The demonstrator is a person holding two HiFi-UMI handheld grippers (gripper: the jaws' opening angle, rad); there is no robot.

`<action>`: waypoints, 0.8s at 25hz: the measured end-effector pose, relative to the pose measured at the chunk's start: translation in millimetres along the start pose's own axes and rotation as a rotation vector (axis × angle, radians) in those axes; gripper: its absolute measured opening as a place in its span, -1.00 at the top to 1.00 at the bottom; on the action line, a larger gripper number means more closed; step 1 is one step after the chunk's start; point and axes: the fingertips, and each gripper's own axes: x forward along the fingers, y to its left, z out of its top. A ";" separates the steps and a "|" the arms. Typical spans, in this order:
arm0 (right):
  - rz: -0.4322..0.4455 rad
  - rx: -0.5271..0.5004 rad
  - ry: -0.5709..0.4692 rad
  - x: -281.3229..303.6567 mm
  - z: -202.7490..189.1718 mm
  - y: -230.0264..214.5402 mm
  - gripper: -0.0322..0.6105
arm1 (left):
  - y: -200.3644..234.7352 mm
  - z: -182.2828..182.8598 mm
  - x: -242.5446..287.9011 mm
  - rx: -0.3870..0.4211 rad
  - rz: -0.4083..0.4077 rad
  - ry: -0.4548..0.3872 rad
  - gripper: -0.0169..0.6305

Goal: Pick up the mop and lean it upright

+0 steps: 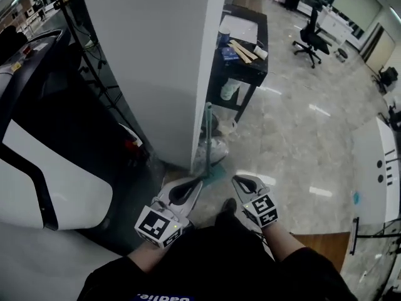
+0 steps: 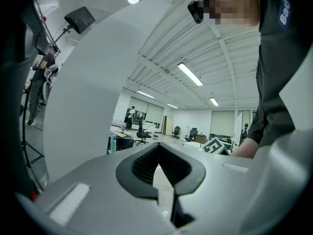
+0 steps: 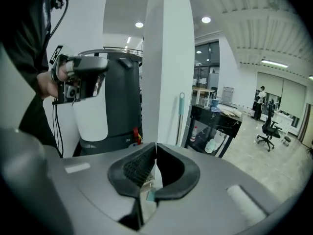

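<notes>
Jaws of the left gripper (image 1: 197, 184) and the right gripper (image 1: 237, 180) are both found closed tip to tip, with nothing held between them, low in front of the person. Just ahead, between the two, the mop (image 1: 207, 137) is seen already standing. Its long handle is near vertical against the corner of the white pillar (image 1: 156, 61) and its head is on the floor (image 1: 294, 143) at the pillar's foot; the left gripper is judged slightly the nearer. Beyond the mop a black table (image 1: 245, 68) is noted, so any approach is judged to run straight forward.
</notes>
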 end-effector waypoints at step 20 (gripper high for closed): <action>-0.043 -0.004 -0.206 -171.8 -8.4 8.9 0.88 | -155.9 1.3 52.3 0.099 -0.045 0.056 0.89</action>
